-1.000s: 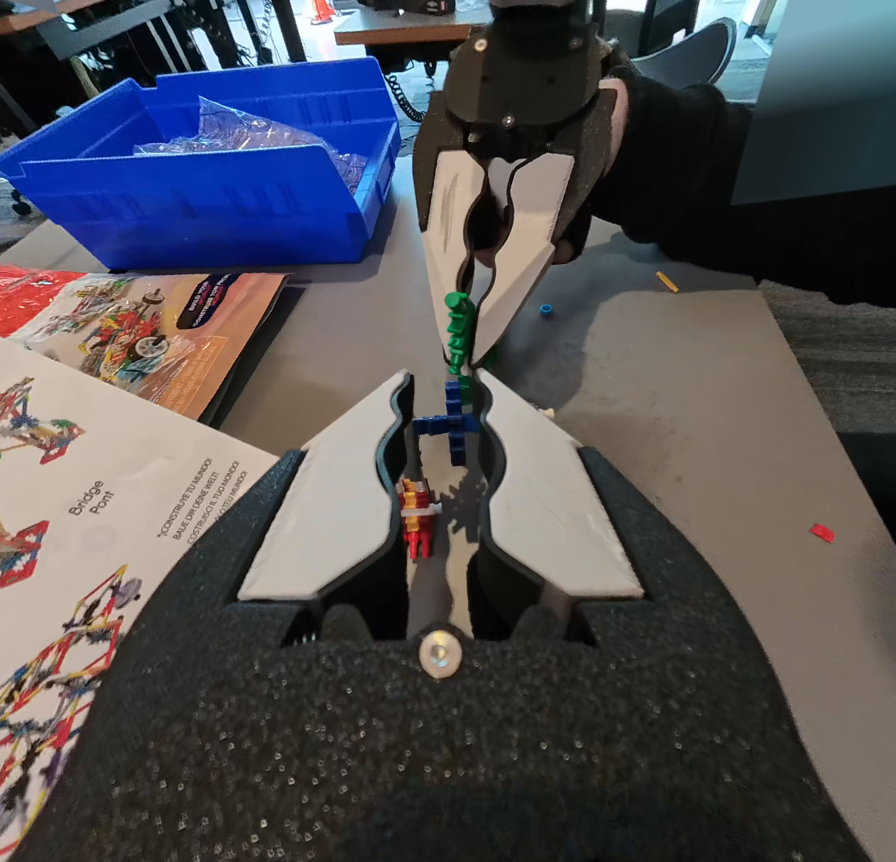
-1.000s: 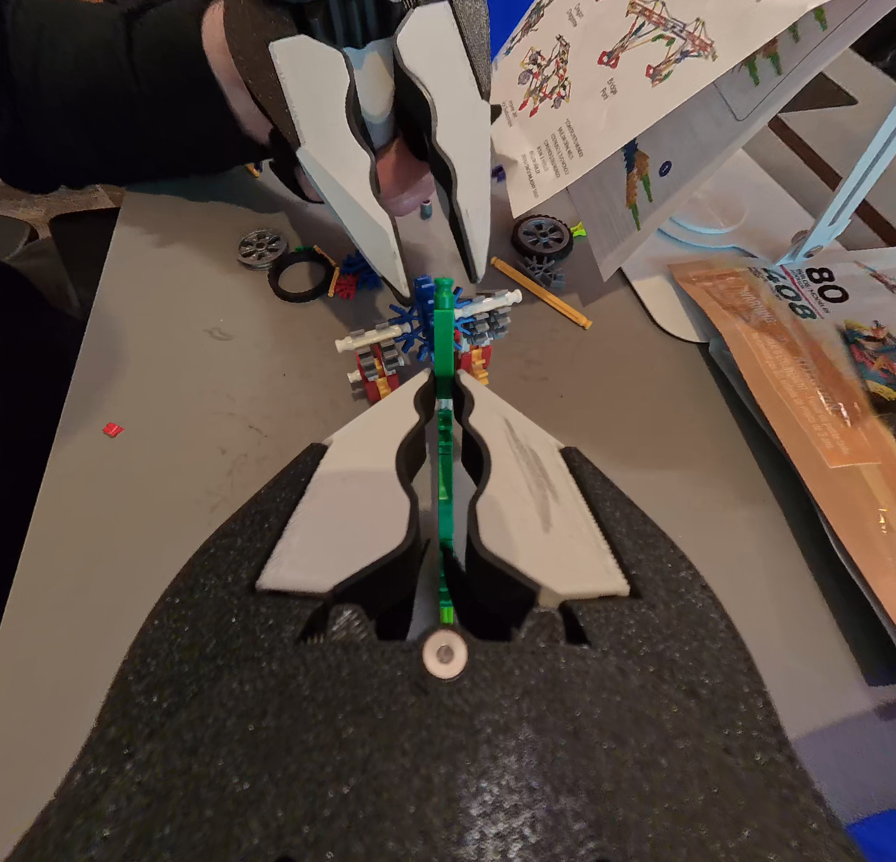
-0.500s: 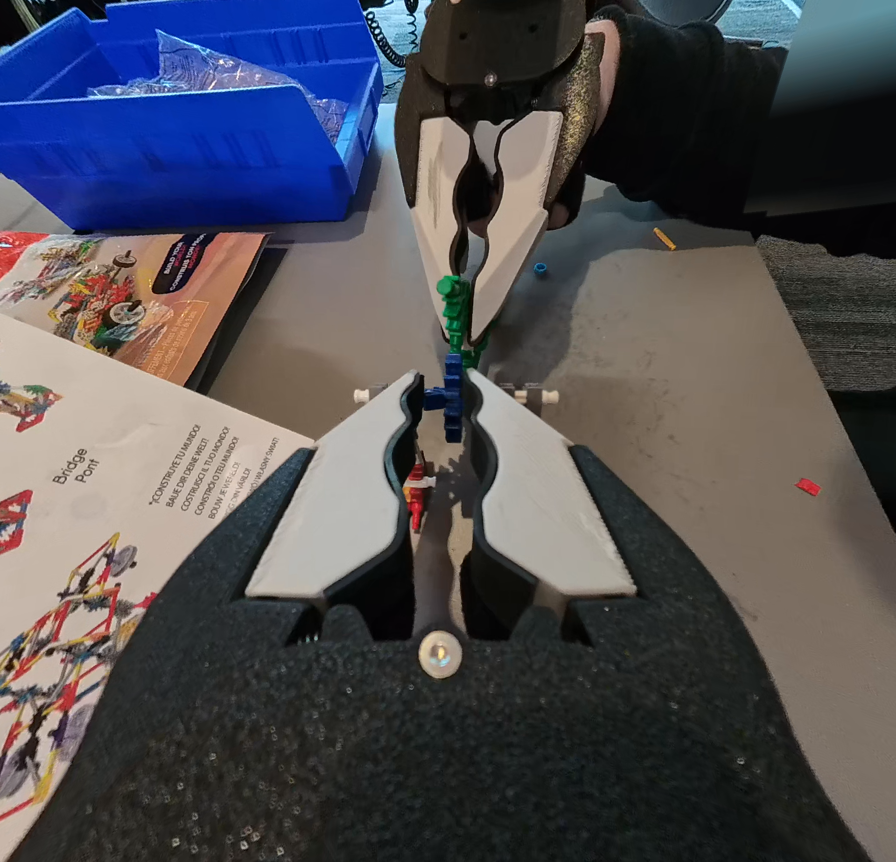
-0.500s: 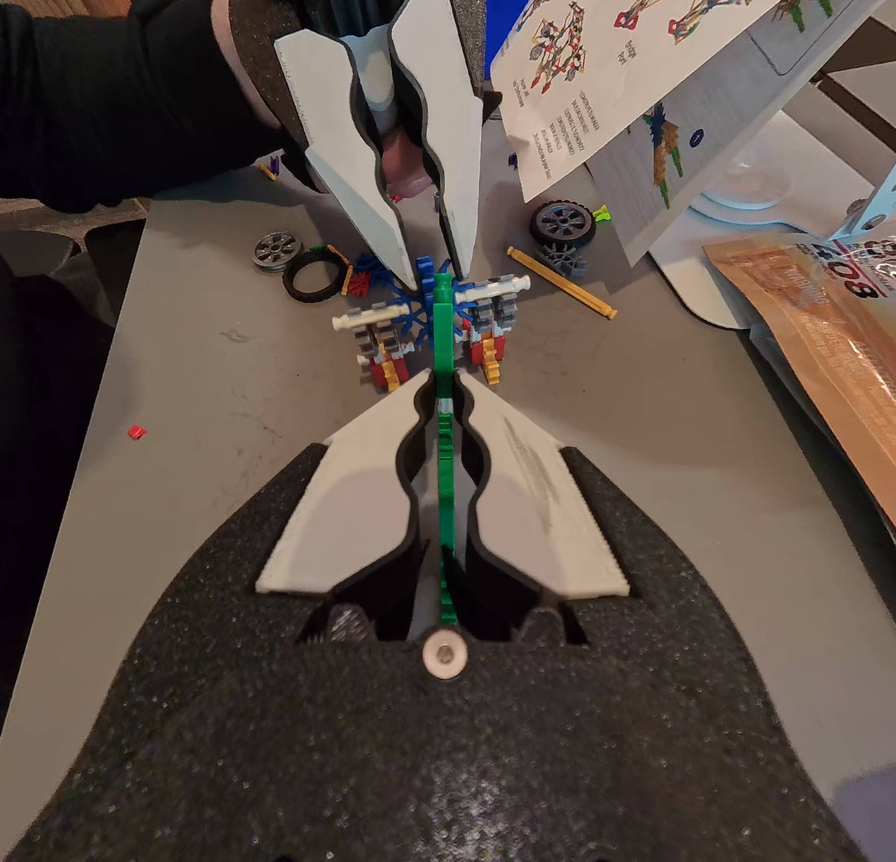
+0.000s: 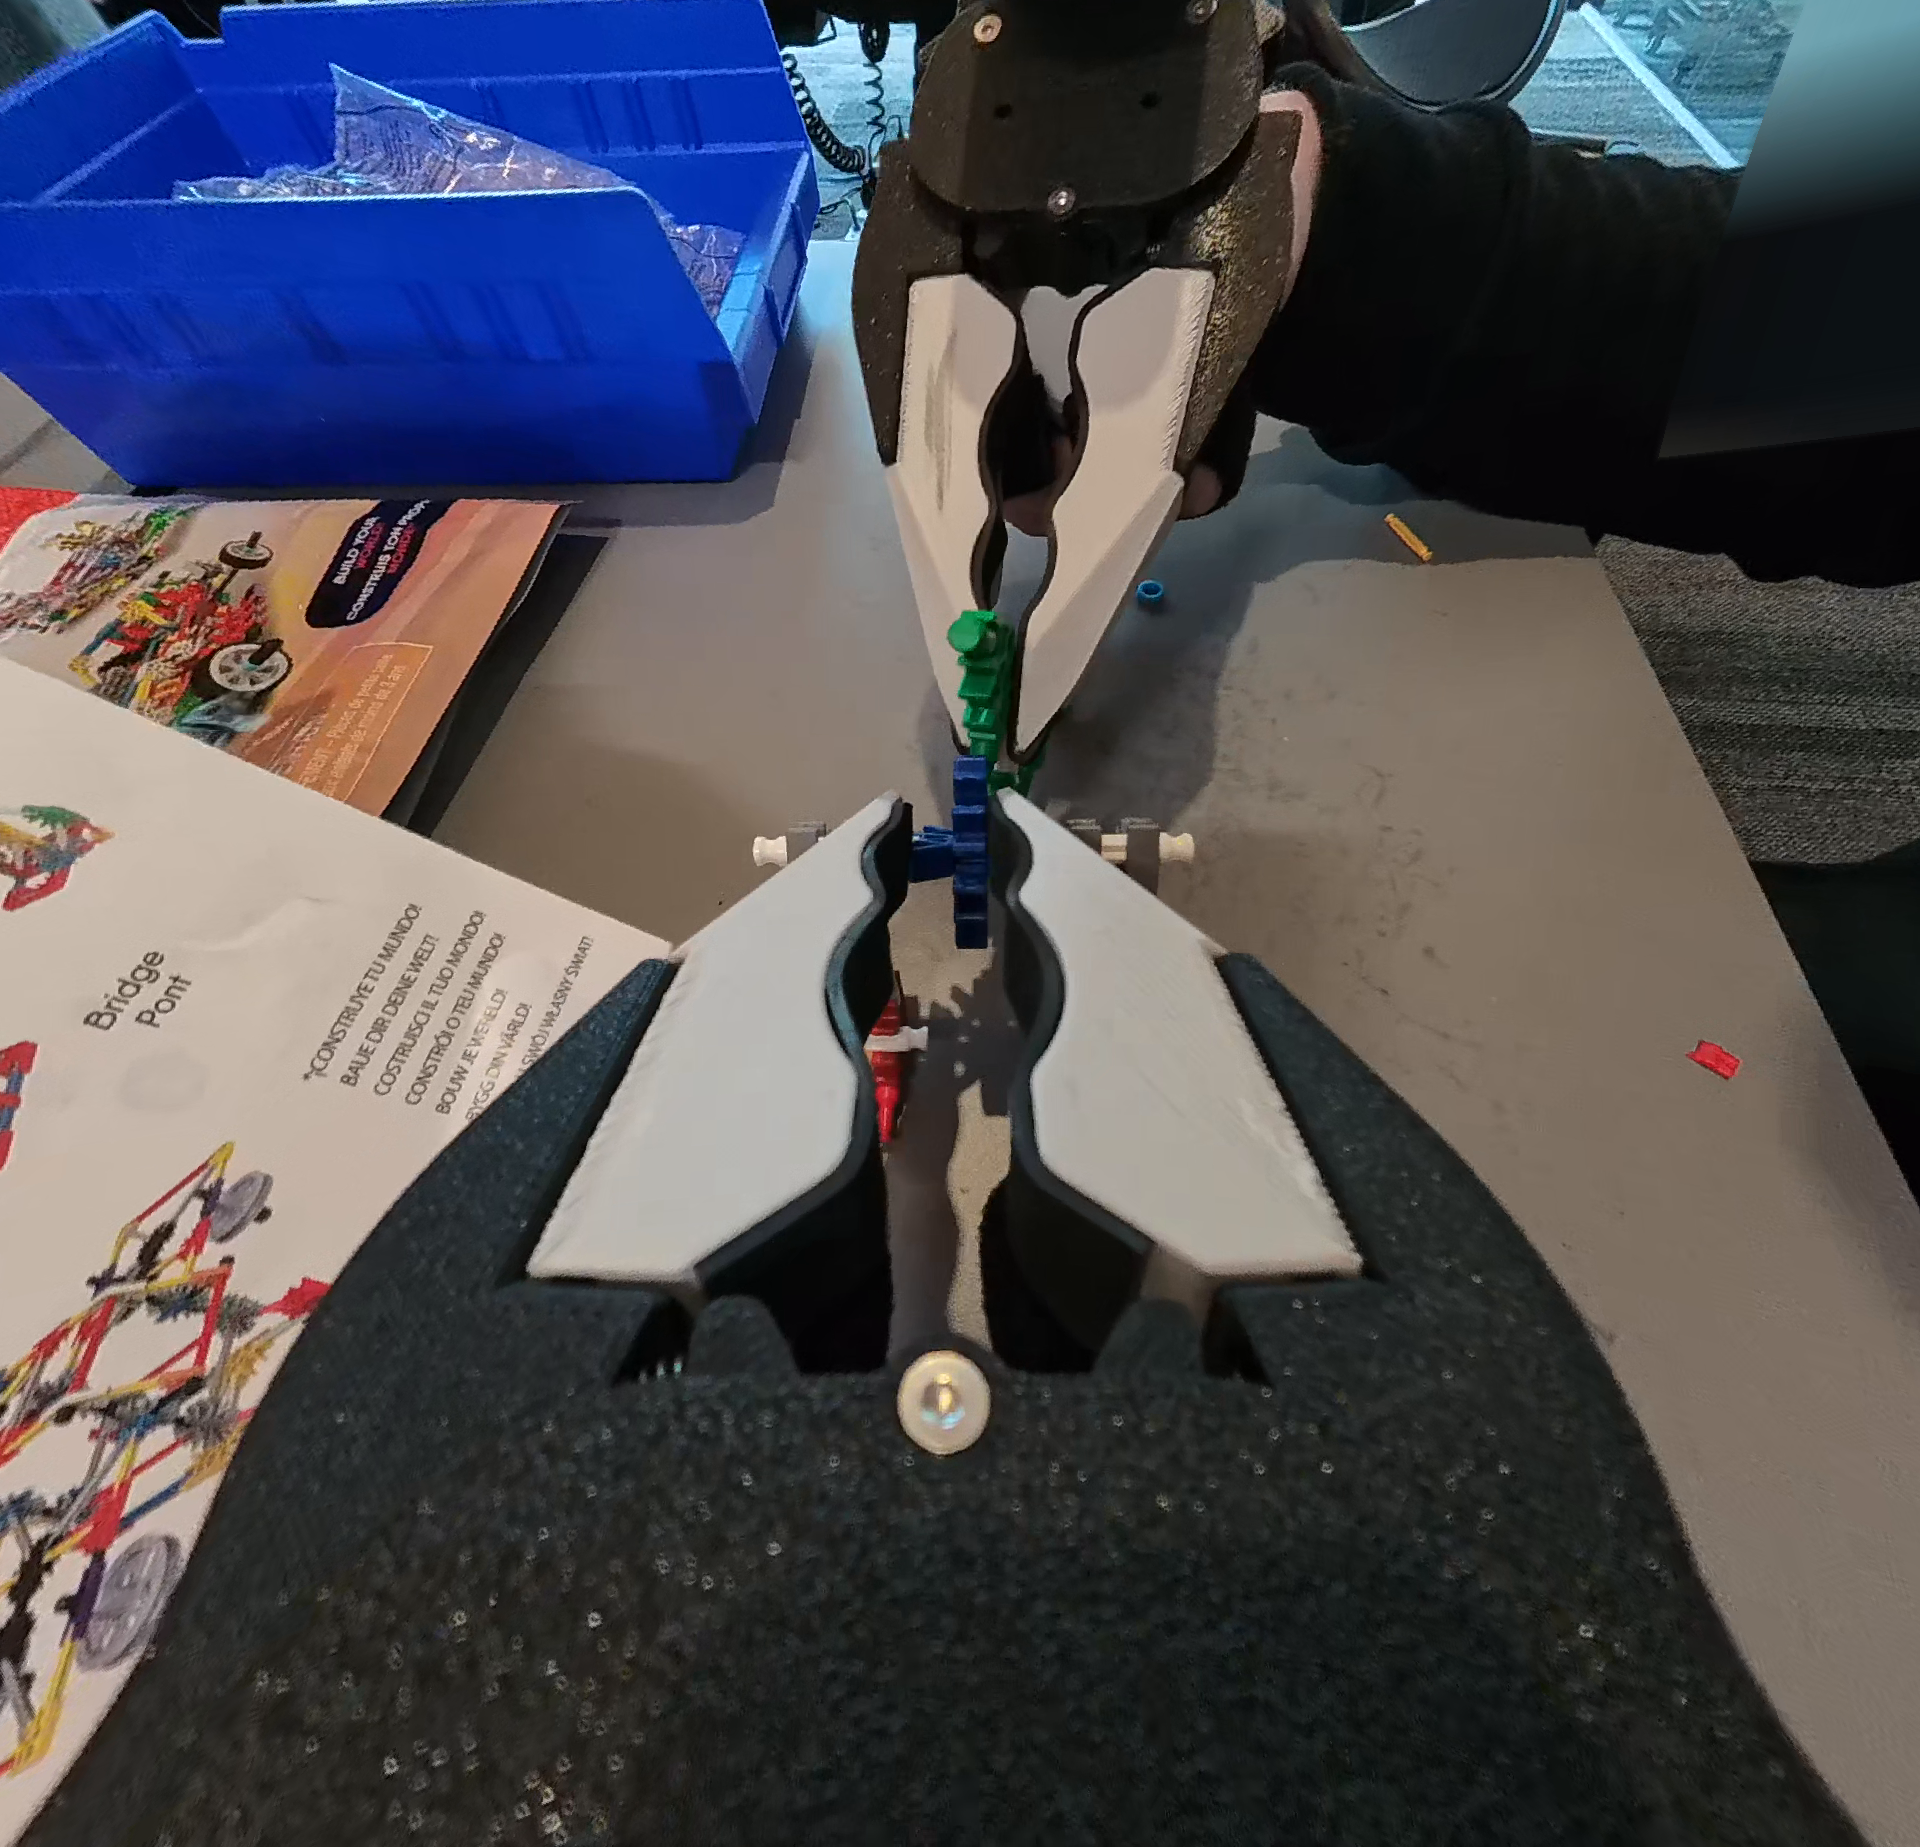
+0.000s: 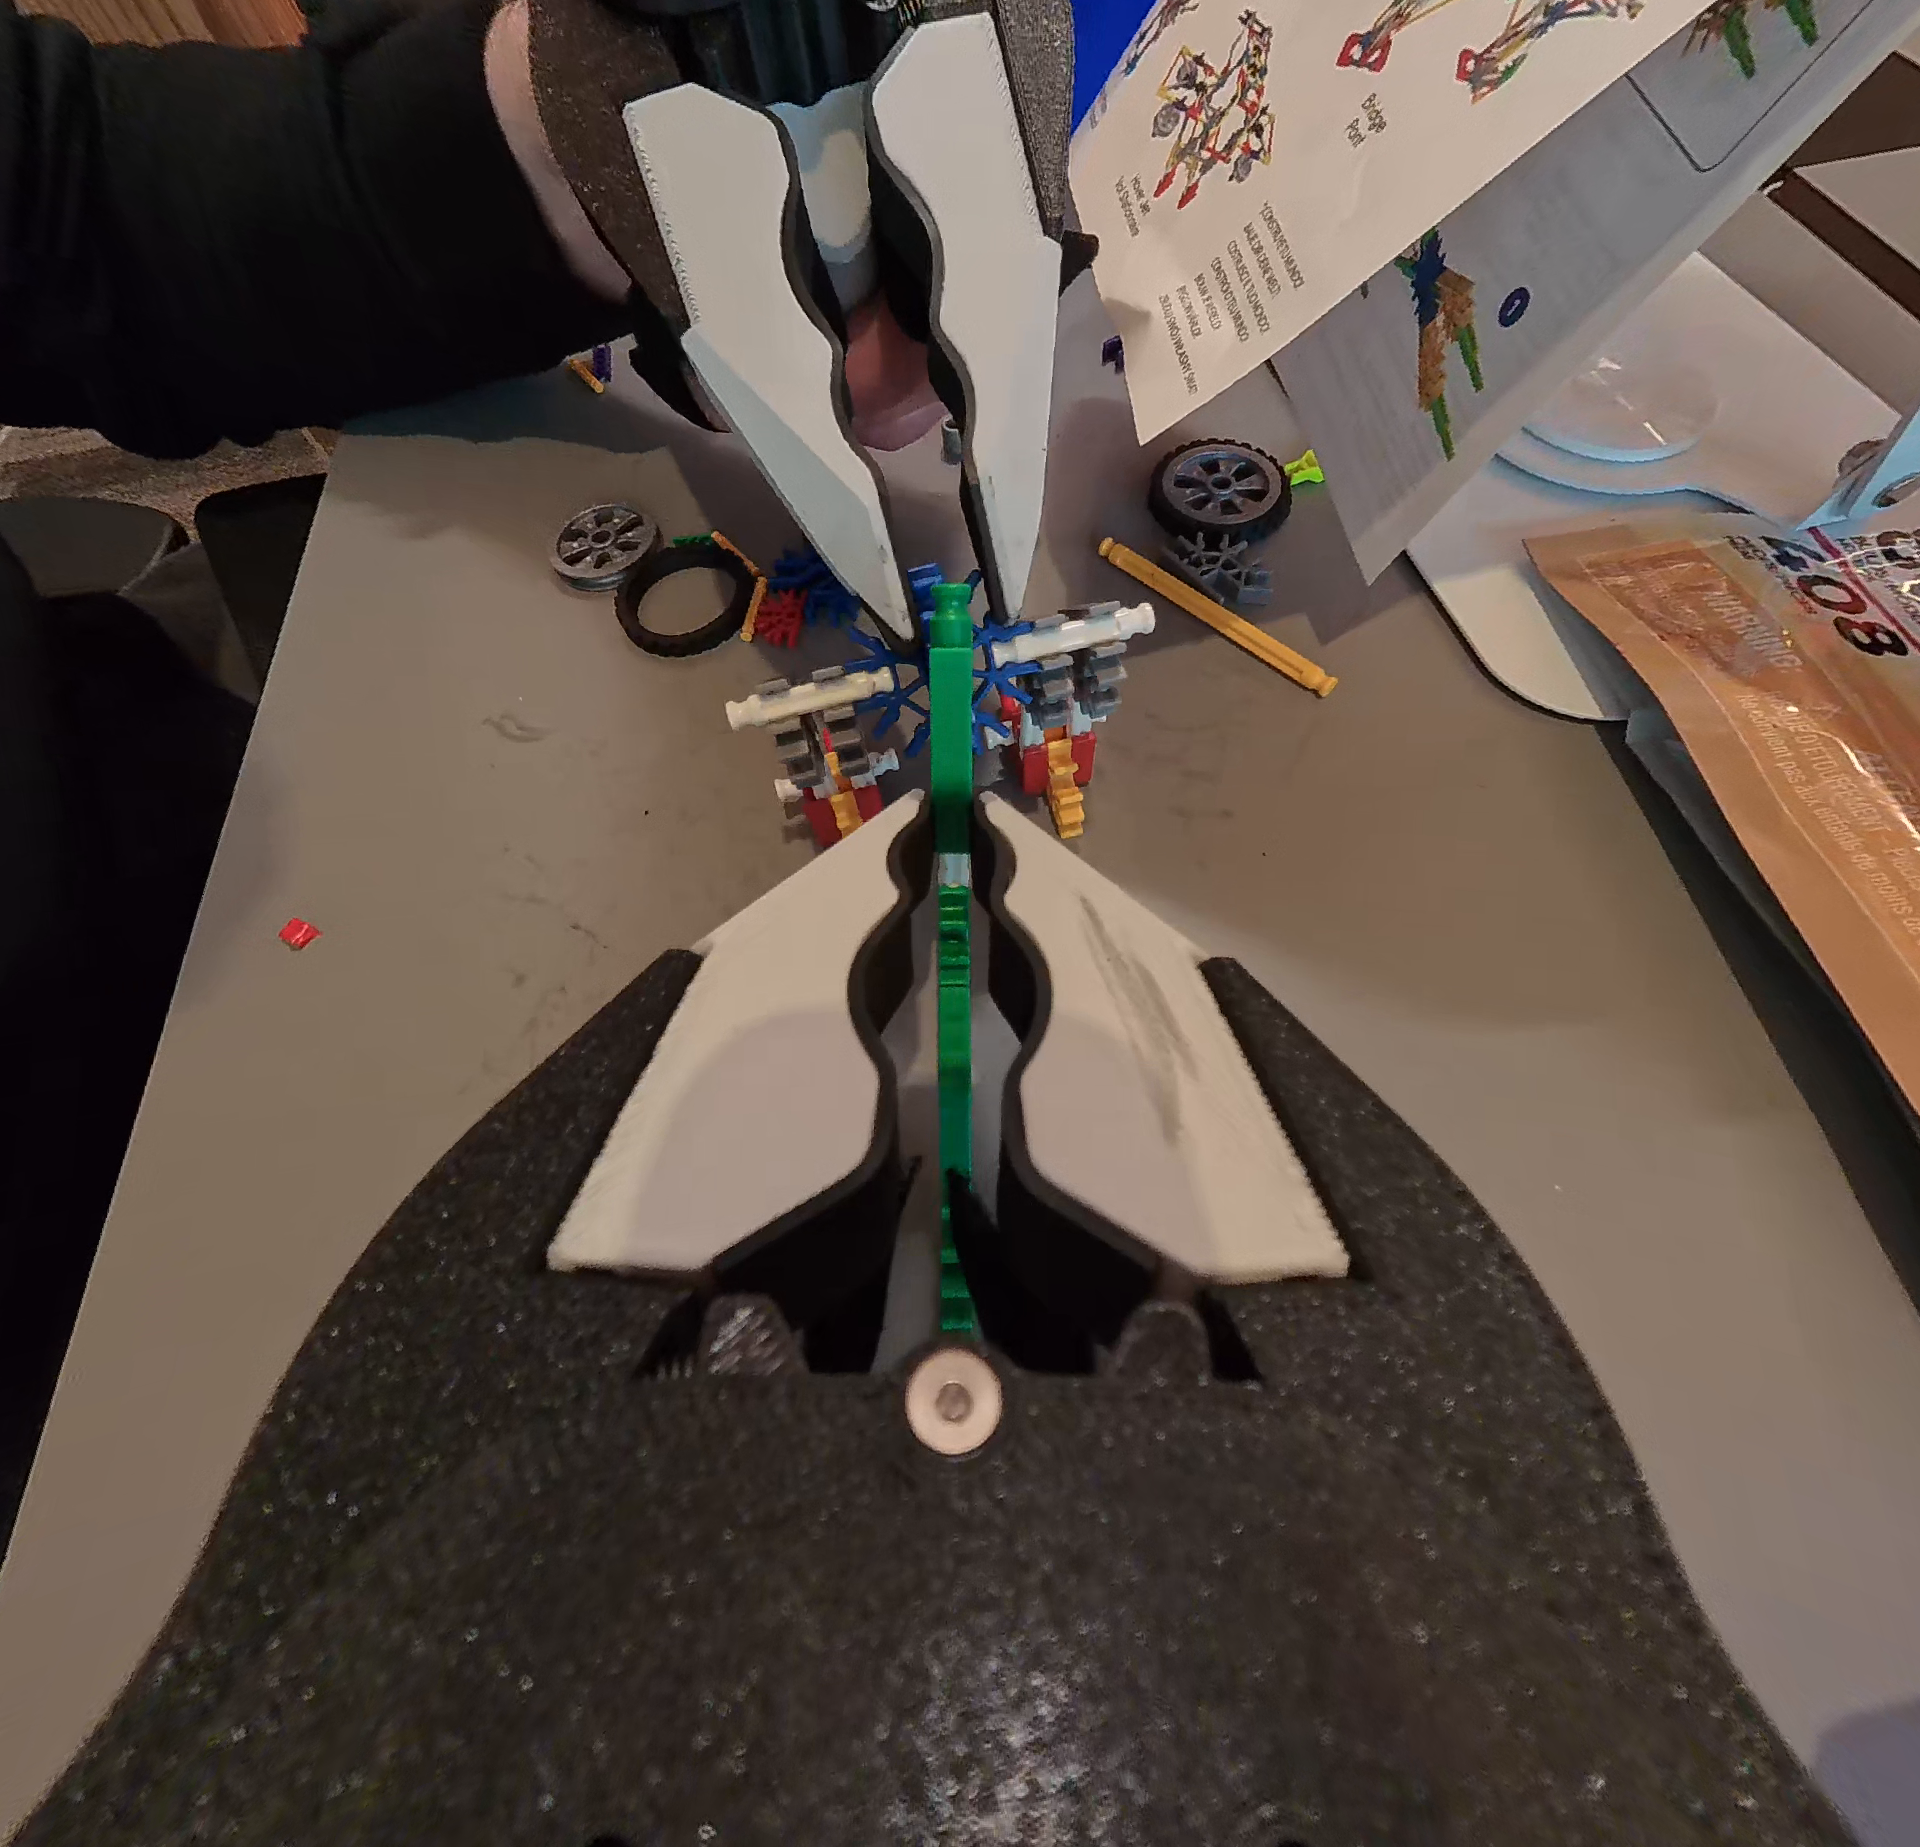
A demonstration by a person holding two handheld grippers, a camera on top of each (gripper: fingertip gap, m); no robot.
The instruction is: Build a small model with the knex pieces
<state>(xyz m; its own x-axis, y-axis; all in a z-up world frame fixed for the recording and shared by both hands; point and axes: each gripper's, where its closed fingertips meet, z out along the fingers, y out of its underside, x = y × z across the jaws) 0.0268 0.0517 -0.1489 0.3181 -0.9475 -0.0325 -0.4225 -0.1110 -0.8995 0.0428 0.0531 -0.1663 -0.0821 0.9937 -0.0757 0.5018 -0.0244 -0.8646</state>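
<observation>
A small assembly (image 6: 831,748) of white rods with grey, red and yellow pieces around a blue snowflake connector (image 5: 968,867) stands on the grey table (image 6: 468,862). My left gripper (image 5: 948,810) is shut on the blue connector from one side; it also shows in the right wrist view (image 6: 954,618). My right gripper (image 6: 951,800) is shut on a green rod (image 6: 951,717) that runs back between its fingers. The rod's tip lies over the blue connector. In the left wrist view the right gripper (image 5: 992,748) faces mine, with the green rod (image 5: 982,675) angled down at the connector.
A blue bin (image 5: 416,270) with plastic bags stands at the back left. An instruction sheet (image 5: 208,1070) and a printed bag (image 6: 1766,758) lie beside the work spot. A loose wheel (image 6: 1221,483), a tyre (image 6: 681,613), a yellow rod (image 6: 1216,613) and small scraps (image 6: 298,932) lie around. Left and right tips are no more than a few centimetres apart.
My left gripper's fingers have narrowed onto the blue connector. The white rods now show beside its fingertips. The green rod has stayed in the right gripper, over the connector.
</observation>
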